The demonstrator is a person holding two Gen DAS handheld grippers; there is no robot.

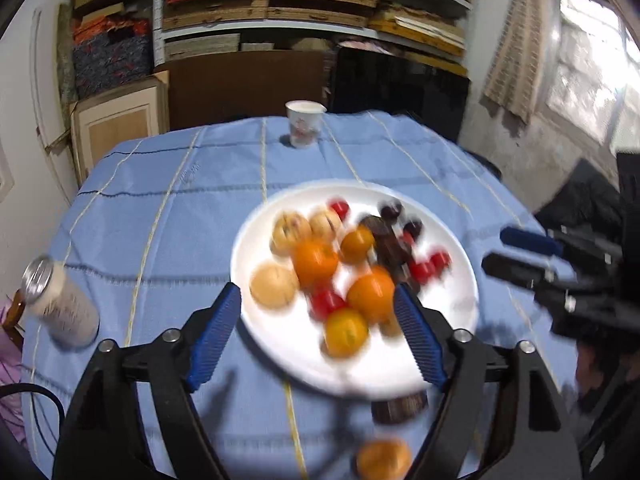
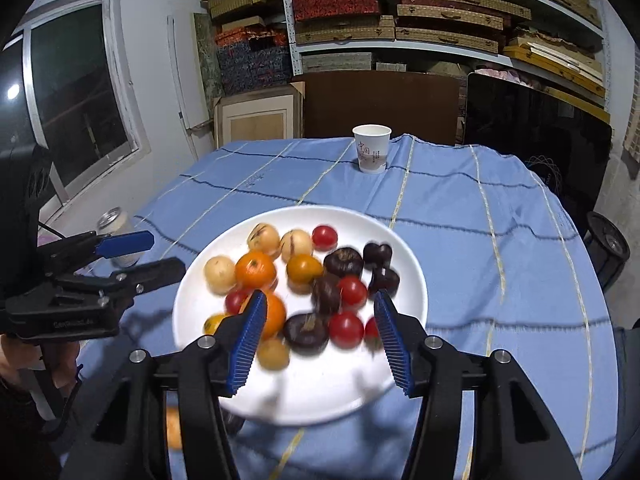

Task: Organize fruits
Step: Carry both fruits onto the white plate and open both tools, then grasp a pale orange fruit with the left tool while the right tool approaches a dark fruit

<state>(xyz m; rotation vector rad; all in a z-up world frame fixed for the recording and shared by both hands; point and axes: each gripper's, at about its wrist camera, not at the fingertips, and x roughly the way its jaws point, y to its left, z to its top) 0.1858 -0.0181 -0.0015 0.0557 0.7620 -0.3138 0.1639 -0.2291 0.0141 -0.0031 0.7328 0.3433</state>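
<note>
Left tongs [image 1: 318, 334]: spread, nothing pinched; hung over plate's near rim.
Right tongs [image 2: 318, 340]: spread, empty; over plate's lower middle.
Fruit vs tongs: piled on white plate [image 1: 460, 304] just ahead of both, frame centre; no clear long axis, all roundish.
Strays: orange fruit [image 1: 384, 460] and dark fruit [image 1: 398, 406] lay off plate on blue cloth [image 1: 160, 220], lower frame, below left tongs.
Nearer hand: left, judged.
Pose: both pitched down, side by side.
</note>
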